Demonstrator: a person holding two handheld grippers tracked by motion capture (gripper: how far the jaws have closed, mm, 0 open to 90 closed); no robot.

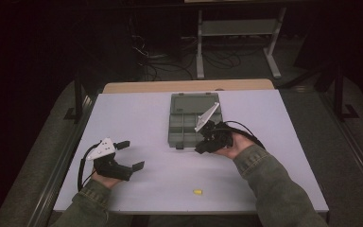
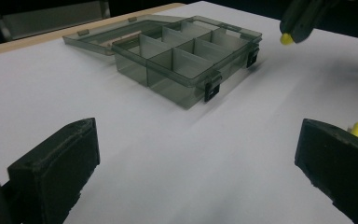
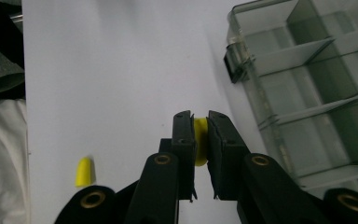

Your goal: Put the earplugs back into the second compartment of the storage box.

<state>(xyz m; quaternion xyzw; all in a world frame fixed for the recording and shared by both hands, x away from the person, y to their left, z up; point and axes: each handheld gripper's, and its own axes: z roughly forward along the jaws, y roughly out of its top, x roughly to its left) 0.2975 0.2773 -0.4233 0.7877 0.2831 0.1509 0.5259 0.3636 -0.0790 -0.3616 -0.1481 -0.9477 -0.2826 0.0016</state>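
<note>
A smoky-grey clear compartment box [image 1: 185,124] lies open mid-table, its lid [image 1: 194,102] flat behind it. My right gripper [image 1: 201,148] hovers just off the box's front right corner, shut on a small yellow plug [image 3: 200,148] pinched between its pads. From the left gripper view that plug [image 2: 286,38] pokes out of the right gripper's tip [image 2: 300,23], beside the box [image 2: 186,58]. A second yellow plug [image 1: 197,192] lies loose near the table's front edge. My left gripper [image 1: 131,154] rests at the front left, jaws wide open with nothing between them.
The box's dividers form several compartments [image 3: 307,93], which look empty. The white tabletop [image 1: 137,113] has a wooden strip along its far edge. The loose plug [image 3: 85,171] lies left of my right jaws and behind my left gripper's right pad [image 2: 335,158].
</note>
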